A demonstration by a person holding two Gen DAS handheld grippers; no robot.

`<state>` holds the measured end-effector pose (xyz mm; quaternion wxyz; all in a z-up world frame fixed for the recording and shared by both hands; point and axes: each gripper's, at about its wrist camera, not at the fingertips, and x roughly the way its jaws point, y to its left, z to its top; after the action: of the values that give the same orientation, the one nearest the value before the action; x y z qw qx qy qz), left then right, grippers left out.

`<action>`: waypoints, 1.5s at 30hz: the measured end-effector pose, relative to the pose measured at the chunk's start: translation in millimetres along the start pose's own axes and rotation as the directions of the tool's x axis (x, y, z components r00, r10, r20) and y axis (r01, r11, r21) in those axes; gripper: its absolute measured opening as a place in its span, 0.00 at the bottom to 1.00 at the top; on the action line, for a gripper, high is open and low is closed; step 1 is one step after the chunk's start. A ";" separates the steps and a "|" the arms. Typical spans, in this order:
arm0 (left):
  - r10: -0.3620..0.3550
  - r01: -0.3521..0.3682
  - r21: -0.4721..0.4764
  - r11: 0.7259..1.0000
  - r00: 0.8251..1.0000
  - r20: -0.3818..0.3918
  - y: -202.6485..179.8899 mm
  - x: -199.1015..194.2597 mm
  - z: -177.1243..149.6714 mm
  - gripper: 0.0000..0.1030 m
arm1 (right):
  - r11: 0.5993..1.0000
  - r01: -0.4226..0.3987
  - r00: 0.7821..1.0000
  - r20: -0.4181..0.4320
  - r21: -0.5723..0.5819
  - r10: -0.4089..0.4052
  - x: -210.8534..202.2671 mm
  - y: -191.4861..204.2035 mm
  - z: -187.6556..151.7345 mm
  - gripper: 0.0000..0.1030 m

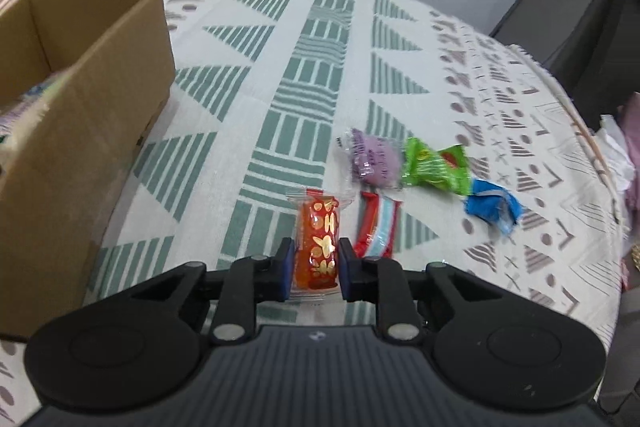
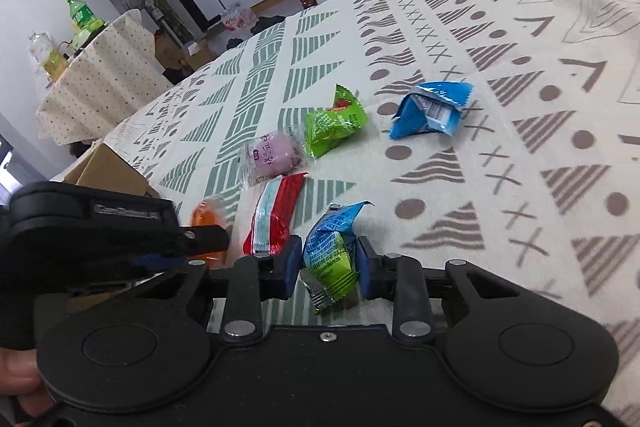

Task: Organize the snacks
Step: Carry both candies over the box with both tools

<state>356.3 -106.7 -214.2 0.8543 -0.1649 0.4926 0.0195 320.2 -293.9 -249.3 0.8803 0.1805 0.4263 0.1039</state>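
A patterned tablecloth [image 1: 304, 75] is spread over the table, and an open cardboard box [image 1: 80, 115] is set at its left side. Loose snacks are scattered nearby: a green packet [image 1: 436, 167], a purple sweet [image 1: 374, 161] touching it, a crumpled blue wrapper [image 1: 492, 205] and a red-and-white striped packet [image 1: 378, 227]. The left gripper [image 1: 316, 263] is clamped on an orange jelly snack [image 1: 318, 247] lying on the cloth. The right gripper [image 2: 328, 263] is closed around a blue-and-green packet [image 2: 332, 251], just beside the striped packet.
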 end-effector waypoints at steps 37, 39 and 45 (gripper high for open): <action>-0.098 0.129 -0.137 0.982 0.972 0.212 93.2 -155.6 7.9 0.21 | 1.000 -0.010 0.981 0.195 -0.028 0.016 -119.0 113.9 4.9 0.28; -0.096 0.131 -0.156 0.979 0.972 0.215 101.0 -156.9 11.0 0.21 | 0.999 -0.017 0.980 0.195 -0.034 0.024 -118.4 121.2 4.7 0.28; -0.083 0.139 -0.222 0.965 0.967 0.242 129.1 -163.2 25.7 0.21 | 0.998 -0.036 0.981 0.189 -0.060 0.047 -111.9 144.7 6.0 0.28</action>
<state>268.6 44.0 -97.8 0.8795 -0.2899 0.3743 0.0491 252.0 -200.8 -107.3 0.9195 0.1735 0.3330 0.1165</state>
